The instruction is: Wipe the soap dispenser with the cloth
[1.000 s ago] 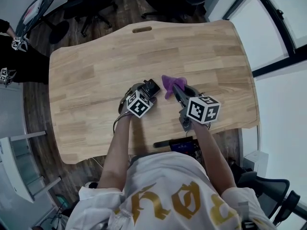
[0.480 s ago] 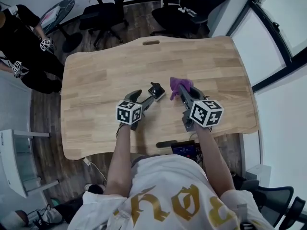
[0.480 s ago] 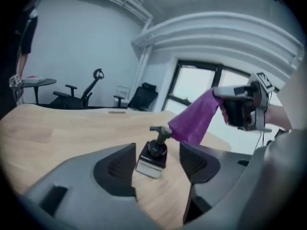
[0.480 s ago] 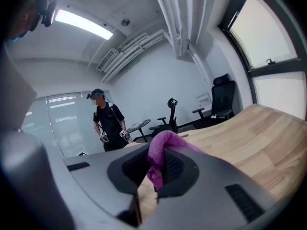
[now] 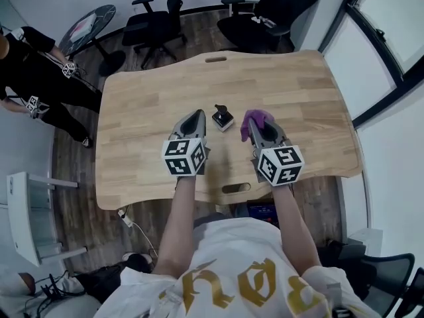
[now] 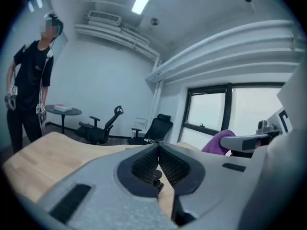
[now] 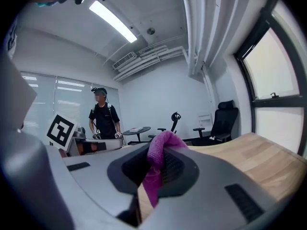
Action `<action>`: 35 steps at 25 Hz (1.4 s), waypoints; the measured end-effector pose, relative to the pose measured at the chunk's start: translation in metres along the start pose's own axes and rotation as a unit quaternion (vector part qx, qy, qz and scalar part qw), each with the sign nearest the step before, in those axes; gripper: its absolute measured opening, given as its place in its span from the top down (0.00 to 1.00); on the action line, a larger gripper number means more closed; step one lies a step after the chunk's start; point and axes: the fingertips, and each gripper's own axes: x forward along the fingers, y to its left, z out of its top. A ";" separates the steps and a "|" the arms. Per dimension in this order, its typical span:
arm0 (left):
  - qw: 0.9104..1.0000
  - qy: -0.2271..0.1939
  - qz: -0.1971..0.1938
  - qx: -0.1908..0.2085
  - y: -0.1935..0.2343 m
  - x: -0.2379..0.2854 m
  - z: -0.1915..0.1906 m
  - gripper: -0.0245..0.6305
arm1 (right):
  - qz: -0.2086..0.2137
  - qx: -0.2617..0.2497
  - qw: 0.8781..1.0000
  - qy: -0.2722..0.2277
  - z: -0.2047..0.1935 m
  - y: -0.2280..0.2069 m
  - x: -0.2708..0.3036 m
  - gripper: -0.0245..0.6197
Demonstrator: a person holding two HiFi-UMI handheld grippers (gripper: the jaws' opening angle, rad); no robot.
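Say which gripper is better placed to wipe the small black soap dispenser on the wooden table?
Right. The right gripper is shut on the purple cloth, beside the soap dispenser. The left gripper has just closed its jaws on nothing.

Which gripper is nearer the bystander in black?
Left. The left gripper sits toward the bystander, who stands left of the table; the right gripper, holding the cloth, is farther.
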 end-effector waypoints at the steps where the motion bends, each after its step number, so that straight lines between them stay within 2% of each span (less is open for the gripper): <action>1: 1.000 0.008 -0.009 0.001 -0.008 -0.007 0.001 0.95 | 0.001 -0.006 1.000 -0.005 0.002 0.003 -0.006 0.92; 3: 0.999 0.026 -0.028 -0.027 -0.018 -0.019 -0.003 0.95 | 0.000 -0.010 1.000 -0.022 0.007 0.009 -0.018 0.92; 5: 0.999 0.021 -0.016 -0.037 -0.019 -0.029 0.000 0.95 | 0.001 -0.006 0.999 -0.039 0.015 0.012 -0.027 0.92; 10: 0.999 -0.018 0.036 0.011 -0.031 -0.060 0.019 0.95 | 0.010 -0.048 0.998 -0.029 0.020 0.023 -0.046 0.92; 13: 0.998 -0.028 0.039 0.029 -0.056 -0.076 0.023 0.95 | 0.030 -0.048 0.998 -0.037 0.021 0.030 -0.066 0.92; 15: 0.997 -0.031 0.041 0.055 -0.075 -0.090 0.018 0.95 | 0.043 -0.048 0.997 -0.037 0.017 0.035 -0.084 0.92; 17: 0.995 -0.028 0.059 0.074 -0.086 -0.102 0.013 0.95 | 0.043 -0.055 0.997 -0.034 0.014 0.036 -0.099 0.92; 19: 0.995 -0.018 0.078 0.062 -0.091 -0.111 0.003 0.95 | 0.035 -0.060 0.997 -0.028 0.010 0.033 -0.112 0.92; 22: 0.996 -0.024 0.087 0.025 -0.093 -0.127 -0.006 0.95 | 0.036 -0.064 0.997 -0.020 0.006 0.034 -0.127 0.92; 24: 0.996 -0.030 0.087 0.015 -0.096 -0.130 -0.007 0.95 | 0.036 -0.064 0.997 -0.023 0.007 0.031 -0.134 0.92; 35: 0.996 -0.044 0.070 0.045 -0.116 -0.128 0.000 0.95 | 0.036 -0.057 0.997 -0.028 0.010 0.026 -0.147 0.92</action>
